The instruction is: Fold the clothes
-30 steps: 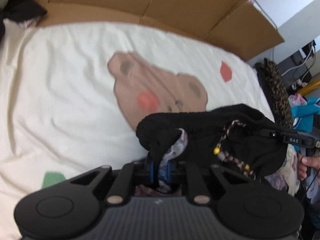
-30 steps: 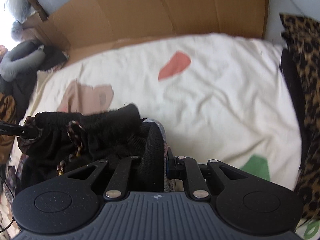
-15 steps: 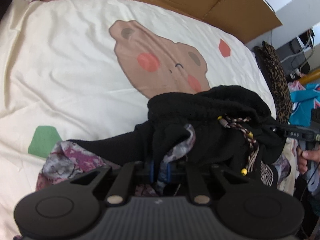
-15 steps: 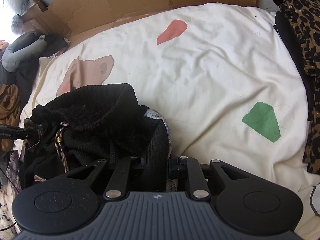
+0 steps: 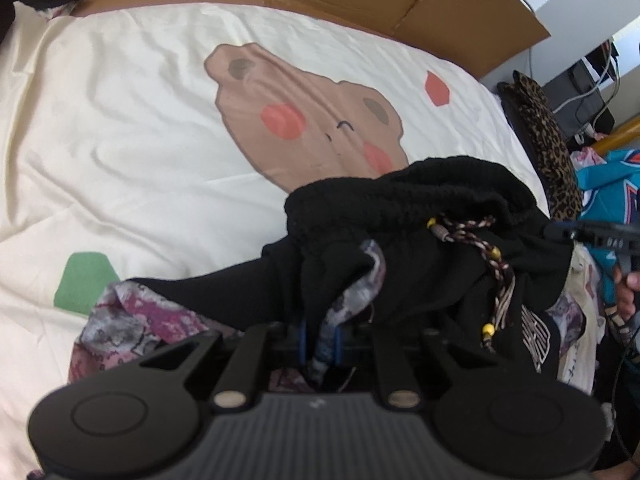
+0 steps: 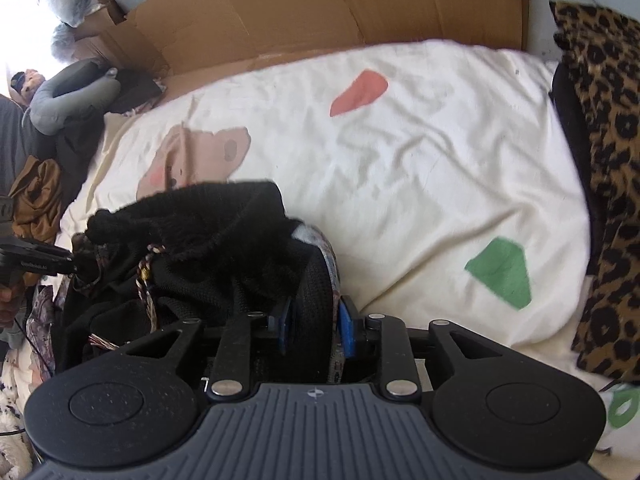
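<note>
While bunched low centre over the cream bedsheet (image 5: 120, 140), black drawstring garment (image 5: 420, 216), left gripper (image 5: 320, 344) clamped on its edge, right gripper (image 6: 316, 328) just opening, fabric between slack pads.

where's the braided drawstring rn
In the left wrist view, the braided drawstring hangs down the black garment, right of centre, just below its ribbed waistband.
</note>
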The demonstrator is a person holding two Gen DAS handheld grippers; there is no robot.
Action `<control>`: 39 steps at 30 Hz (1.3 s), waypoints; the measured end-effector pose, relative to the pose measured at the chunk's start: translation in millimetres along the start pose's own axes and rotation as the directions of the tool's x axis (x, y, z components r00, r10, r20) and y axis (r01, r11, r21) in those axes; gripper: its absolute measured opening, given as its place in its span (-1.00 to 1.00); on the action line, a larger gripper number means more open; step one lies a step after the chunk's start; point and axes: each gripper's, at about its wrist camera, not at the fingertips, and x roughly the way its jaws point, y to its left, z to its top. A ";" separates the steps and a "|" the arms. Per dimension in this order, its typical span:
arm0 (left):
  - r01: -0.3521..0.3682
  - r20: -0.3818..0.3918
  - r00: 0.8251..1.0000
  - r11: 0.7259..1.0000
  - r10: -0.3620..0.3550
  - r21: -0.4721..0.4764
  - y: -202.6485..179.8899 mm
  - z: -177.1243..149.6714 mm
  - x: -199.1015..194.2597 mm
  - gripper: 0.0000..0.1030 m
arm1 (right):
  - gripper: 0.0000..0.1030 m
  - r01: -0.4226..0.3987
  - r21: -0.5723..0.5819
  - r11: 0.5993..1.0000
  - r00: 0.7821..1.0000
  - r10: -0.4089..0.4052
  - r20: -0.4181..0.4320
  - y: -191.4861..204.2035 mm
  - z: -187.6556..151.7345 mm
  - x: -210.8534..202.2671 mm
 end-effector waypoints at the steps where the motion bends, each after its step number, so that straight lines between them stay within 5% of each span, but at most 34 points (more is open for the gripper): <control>1: -0.001 0.000 1.000 1.000 0.001 0.005 -0.4 -0.3 0.1 -0.74 | -0.35 -0.001 0.002 1.000 1.000 0.001 0.013 -1.1 3.2 -3.4; 6: -0.013 0.003 1.000 0.999 0.013 0.039 -5.2 -0.6 -1.7 -0.74 | -0.29 -0.010 0.039 0.999 0.996 0.006 0.087 -10.9 27.8 -10.0; 12: -0.035 0.025 0.999 0.992 0.032 0.120 -22.6 -0.8 -12.9 -0.61 | -0.29 0.020 0.013 1.000 0.999 -0.020 0.041 -12.8 44.3 29.7; 17: -0.031 0.063 0.998 0.992 0.023 0.124 -24.3 6.2 -33.1 -0.21 | -0.29 0.025 -0.002 1.000 1.000 -0.025 0.010 -9.3 44.9 50.7; 27: 0.072 0.189 0.981 0.993 -0.053 -0.095 1.3 38.4 -67.5 -0.16 | -0.29 0.025 -0.004 1.000 1.000 -0.025 0.005 -8.1 40.2 54.1; 39: 0.070 0.018 0.998 0.963 -0.068 -0.262 19.1 58.7 -3.5 -0.18 | -0.29 0.014 -0.011 1.000 1.000 -0.014 -0.001 -7.5 36.2 57.8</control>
